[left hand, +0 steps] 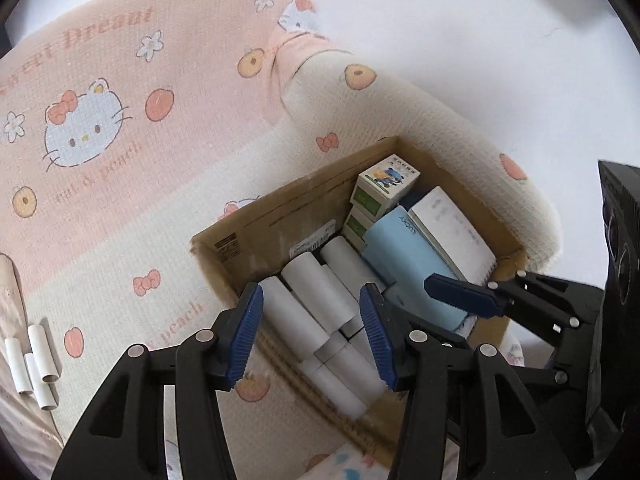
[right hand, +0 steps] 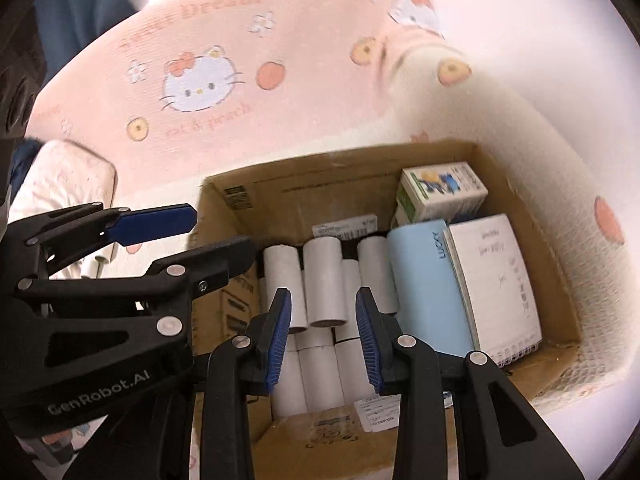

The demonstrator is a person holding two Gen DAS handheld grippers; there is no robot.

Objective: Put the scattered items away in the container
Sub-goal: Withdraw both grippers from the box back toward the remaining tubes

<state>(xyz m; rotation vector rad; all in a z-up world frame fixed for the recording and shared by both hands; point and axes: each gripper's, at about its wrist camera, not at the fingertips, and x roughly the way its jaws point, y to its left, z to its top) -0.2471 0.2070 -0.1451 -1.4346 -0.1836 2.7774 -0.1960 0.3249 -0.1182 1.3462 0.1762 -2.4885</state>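
Both black two-finger grippers with blue ribbed pads, the left gripper (left hand: 311, 336) and the right gripper (right hand: 323, 338), hang with jaws apart and empty over the open brown cardboard box (right hand: 296, 200) resting on the pink and cream cartoon-cat blanket (left hand: 100, 128). Inside the box lie a pile of white paper tubes (right hand: 322, 280), a light blue booklet (right hand: 428, 280), a white spiral-bound notebook (right hand: 496, 284) beside it, and small green and white cartons (right hand: 440, 192) in the far corner. Three more white tubes (left hand: 34, 364) lie loose on the blanket, well apart from the box at the left.
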